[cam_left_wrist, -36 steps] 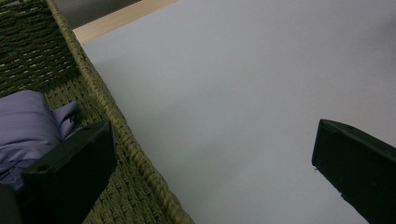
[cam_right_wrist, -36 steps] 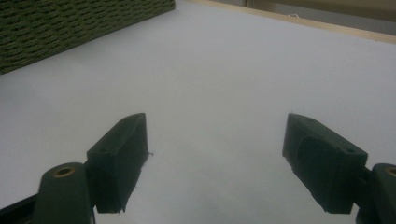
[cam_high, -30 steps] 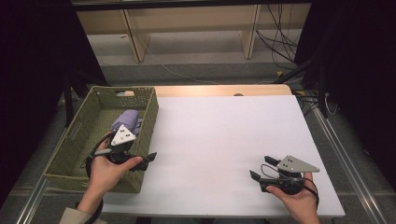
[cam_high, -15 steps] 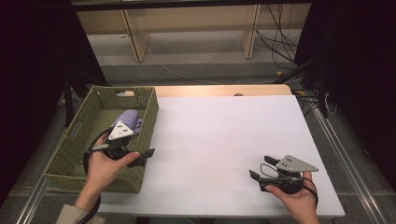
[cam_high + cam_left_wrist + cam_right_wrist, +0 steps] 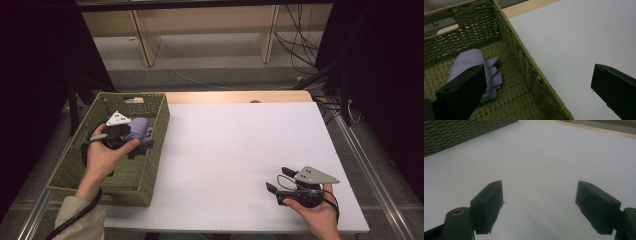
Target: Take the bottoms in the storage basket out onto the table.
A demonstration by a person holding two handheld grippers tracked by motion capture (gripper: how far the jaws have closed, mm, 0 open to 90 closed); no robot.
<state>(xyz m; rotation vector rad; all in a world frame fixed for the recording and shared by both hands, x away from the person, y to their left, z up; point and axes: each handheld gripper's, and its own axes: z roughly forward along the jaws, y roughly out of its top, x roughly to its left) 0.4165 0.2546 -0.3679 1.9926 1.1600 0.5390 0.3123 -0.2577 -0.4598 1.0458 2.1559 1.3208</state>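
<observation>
Hovering at the left of the high view, the left gripper (image 5: 131, 145) hangs over the green woven basket (image 5: 75, 165), jaws spread wide and holding nothing. In its own view one jaw overlaps the crumpled lilac cloth (image 5: 474, 67) on the basket floor at centre left, near the far wall; whether it touches is unclear. At the lower right of the high view, the right gripper (image 5: 279, 186) sits low over the white tabletop (image 5: 240, 150), wide open and empty.
</observation>
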